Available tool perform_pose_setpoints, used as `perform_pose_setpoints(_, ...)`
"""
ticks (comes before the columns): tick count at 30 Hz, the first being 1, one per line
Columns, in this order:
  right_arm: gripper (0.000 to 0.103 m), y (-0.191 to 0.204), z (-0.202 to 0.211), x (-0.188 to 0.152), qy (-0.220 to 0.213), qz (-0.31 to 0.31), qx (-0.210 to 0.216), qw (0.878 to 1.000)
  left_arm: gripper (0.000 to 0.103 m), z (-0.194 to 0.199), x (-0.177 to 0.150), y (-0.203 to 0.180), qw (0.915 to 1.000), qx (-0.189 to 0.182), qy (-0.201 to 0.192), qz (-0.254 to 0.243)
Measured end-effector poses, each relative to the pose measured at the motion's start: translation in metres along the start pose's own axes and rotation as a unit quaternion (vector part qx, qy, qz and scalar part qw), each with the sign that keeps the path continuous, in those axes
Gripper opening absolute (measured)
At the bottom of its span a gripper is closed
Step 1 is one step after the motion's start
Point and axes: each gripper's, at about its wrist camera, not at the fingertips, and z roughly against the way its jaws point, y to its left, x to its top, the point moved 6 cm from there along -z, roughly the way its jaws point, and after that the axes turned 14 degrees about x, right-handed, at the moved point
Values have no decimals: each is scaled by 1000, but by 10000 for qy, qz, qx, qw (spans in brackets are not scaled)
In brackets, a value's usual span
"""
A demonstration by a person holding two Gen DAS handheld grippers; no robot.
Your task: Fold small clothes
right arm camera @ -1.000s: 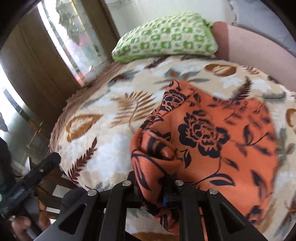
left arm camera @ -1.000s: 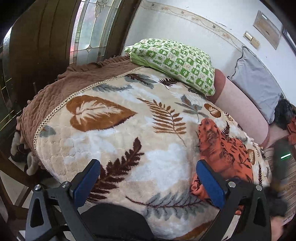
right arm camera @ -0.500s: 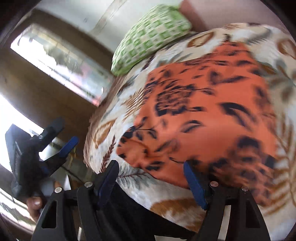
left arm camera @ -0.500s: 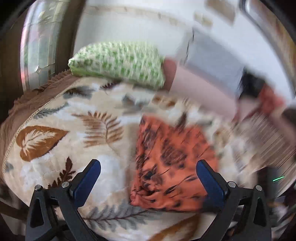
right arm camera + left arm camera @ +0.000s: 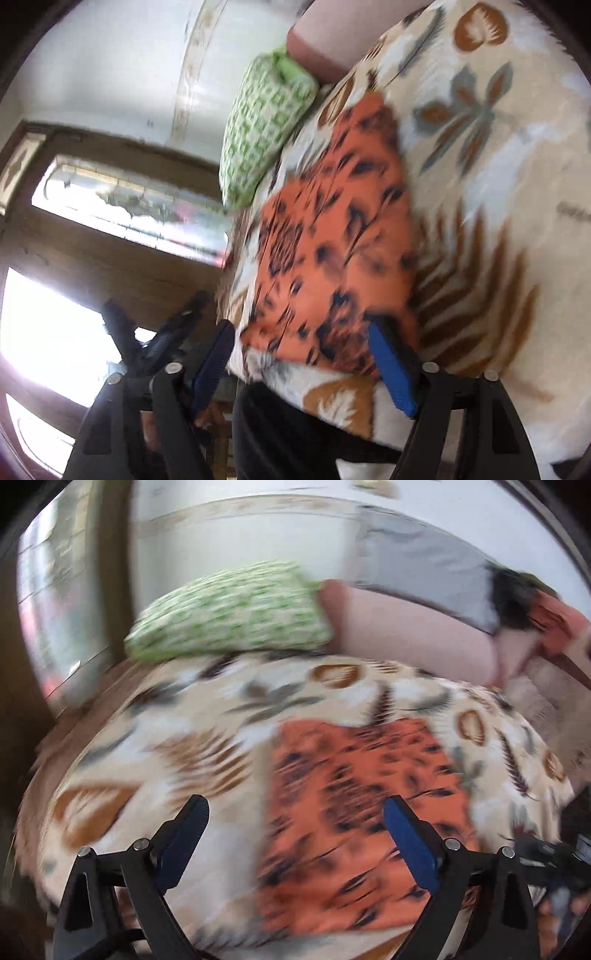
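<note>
Both views are smeared by motion blur, so fine detail of the prints cannot be read. The lower edge of the orange cloth [image 5: 354, 812] is partly hidden behind the black frame of the left tongs [image 5: 291, 834], and in the right wrist view its near corner is covered by one blue pad. One such cloth is seen: thin, orange with dark flower and leaf marks, laid flat in a roughly rectangular shape on the plush leaf-patterned blanket [image 5: 177, 738], towards the near edge.

The left tongs are held wide apart, their jaws closing slightly, with nothing pressed between the two blue pads [image 5: 406, 842]; the cloth lies below the gap. The right tongs [image 5: 299, 354] are opening, and nothing is gripped by them either.

One green checked pillow [image 5: 229, 613] is seen at the far side, against a pink bolster [image 5: 406, 635]. A grey cushion [image 5: 424, 568] is cut off at the right by dark clutter too blurred to identify.
</note>
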Motion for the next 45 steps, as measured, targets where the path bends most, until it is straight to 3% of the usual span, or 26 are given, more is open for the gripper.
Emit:
perform_pose_setpoints(2, 82, -22, -4, 18, -17, -369, -3, 9993, 96, -21, -1, -22, 9992, -7, 118, -376)
perform_pose_setpoints(4, 82, -35, -16, 23, 136, -762, 72, 9970, 96, -60, -13, -33, 9955, 329, 598, -660)
perform_pose_setpoints(5, 82, -41, -28, 22, 367, -1033, 211, 9938, 96, -87, -29, -32, 9900, 489, 1103, -733)
perform_pose_setpoints(6, 80, -41, -35, 19, 501, -1169, 283, 9915, 96, -99, -39, -30, 9873, 454, 1355, -692)
perform_pose_setpoints(8, 66, -38, -43, 11, 647, -1248, 173, 9899, 98, -107, -49, -18, 9887, 125, 1474, -241)
perform_pose_setpoints(9, 41, -35, -44, 11, 660, -1176, 73, 9908, 98, -108, -51, -15, 9879, 43, 1549, -105)
perform_pose_setpoints(10, 27, -32, -41, 11, 619, -1097, -23, 9920, 98, -109, -52, -14, 9872, -32, 1595, -22)
perform_pose_setpoints(12, 24, -32, -35, 8, 524, -897, -409, 9937, 100, -113, -55, -16, 9878, -38, 1551, -122)
perform_pose_setpoints(13, 23, -51, -38, 1, 576, -876, -860, 9908, 101, -114, -58, -18, 9877, -27, 1555, -156)
perform_pose_setpoints(14, 22, -64, -43, -5, 620, -1056, -842, 9889, 102, -114, -59, -18, 9878, -24, 1553, -137)
perform_pose_setpoints(16, 29, -55, -38, -1, 496, -1211, -510, 9901, 102, -113, -59, -15, 9878, -72, 1556, -42)
perform_pose_setpoints(18, 39, -32, -29, 5, 500, -878, -582, 9932, 103, -115, -59, -16, 9882, -116, 1530, -44)
perform_pose_setpoints(21, 93, -12, -11, 22, 111, -592, -495, 9970, 103, -114, -59, -18, 9889, -120, 1478, -27)
perform_pose_setpoints(22, 97, -10, -8, 32, -68, -552, -546, 9970, 103, -115, -59, -18, 9891, -131, 1468, -23)
perform_pose_setpoints(25, 96, -32, -36, 51, 193, -1006, -298, 9943, 103, -118, -57, -18, 9892, -174, 1453, -13)
perform_pose_setpoints(26, 84, -42, -53, 51, 415, -1216, -183, 9915, 103, -118, -57, -17, 9894, -176, 1441, -1)
perform_pose_setpoints(27, 44, -50, -59, 49, 452, -1381, -367, 9887, 103, -117, -58, -15, 9895, -198, 1430, 10)
perform_pose_setpoints(29, 34, -34, -53, 46, 319, -1125, -417, 9923, 103, -116, -58, -14, 9902, -246, 1373, 25)
perform_pose_setpoints(31, 30, -22, -46, 40, 209, -613, -879, 9940, 103, -117, -59, -15, 9910, -254, 1315, 18)
perform_pose_setpoints(33, 34, -59, -52, 32, 338, -948, -1168, 9880, 103, -116, -58, -19, 9916, -225, 1269, -61)
perform_pose_setpoints(35, 39, -56, -45, 32, 219, -1168, -783, 9898, 103, -115, -57, -16, 9911, -260, 1306, -5)
perform_pose_setpoints(37, 68, -30, -36, 37, 161, -768, -802, 9937, 102, -113, -54, -13, 9894, -314, 1416, 95)
perform_pose_setpoints(38, 72, -20, -33, 43, 85, -640, -734, 9952, 101, -109, -50, -12, 9891, -318, 1433, 131)
perform_pose_setpoints(42, 84, -15, -29, 82, -120, -496, -695, 9963, 101, -73, -24, -11, 9958, -441, 776, 181)
perform_pose_setpoints(43, 84, -21, -40, 95, -107, -542, -700, 9960, 101, -73, -24, -12, 9964, -393, 745, 106)
perform_pose_setpoints(45, 84, -47, -63, 110, 141, -779, -684, 9945, 101, -100, -42, -12, 9926, -35, 1205, -148)
